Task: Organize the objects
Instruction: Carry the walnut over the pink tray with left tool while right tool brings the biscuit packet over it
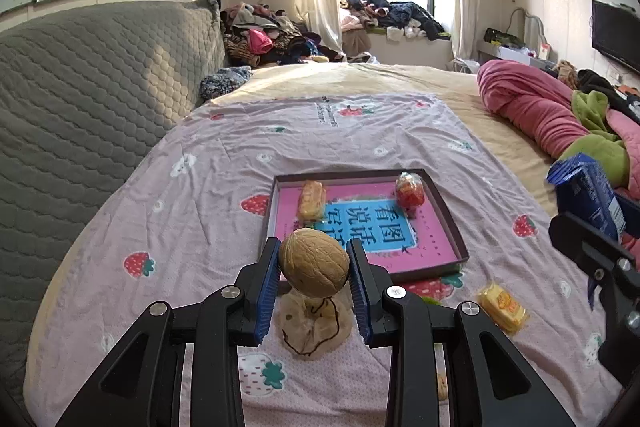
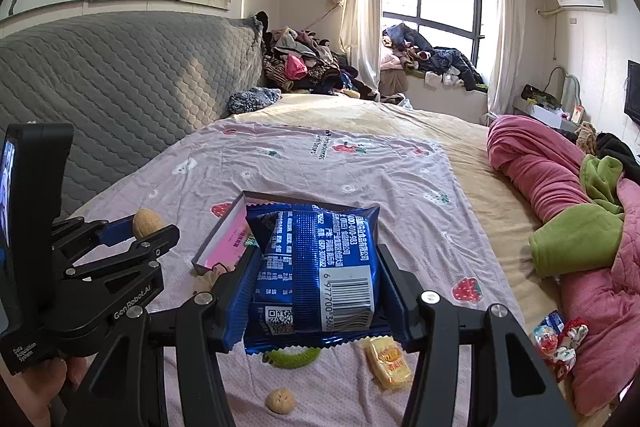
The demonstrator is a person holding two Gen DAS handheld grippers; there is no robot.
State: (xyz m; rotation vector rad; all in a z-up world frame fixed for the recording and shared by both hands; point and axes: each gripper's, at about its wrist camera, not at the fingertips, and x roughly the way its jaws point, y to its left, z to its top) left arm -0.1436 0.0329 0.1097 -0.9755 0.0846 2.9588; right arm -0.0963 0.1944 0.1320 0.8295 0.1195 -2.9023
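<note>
Left gripper (image 1: pixel 313 263) clamped on a walnut (image 1: pixel 313 263), held above the strawberry-print sheet (image 1: pixel 200 179), just short of the near edge of the shallow box tray (image 1: pixel 448 217). Tray holds a pink-and-blue book (image 1: pixel 372 223), 1 orange wrapped snack (image 1: pixel 311 199) and 1 red wrapped snack (image 1: pixel 409 190). Right gripper (image 2: pixel 318 287) clenched on a blue foil packet (image 2: pixel 320 267), off the sheet, in front of the tray. Loose on the sheet: yellow wrapped snack (image 2: pixel 389 361), second walnut (image 2: pixel 281 401), green ring (image 2: pixel 291 358), mesh pouch (image 1: pixel 314 325)
</note>
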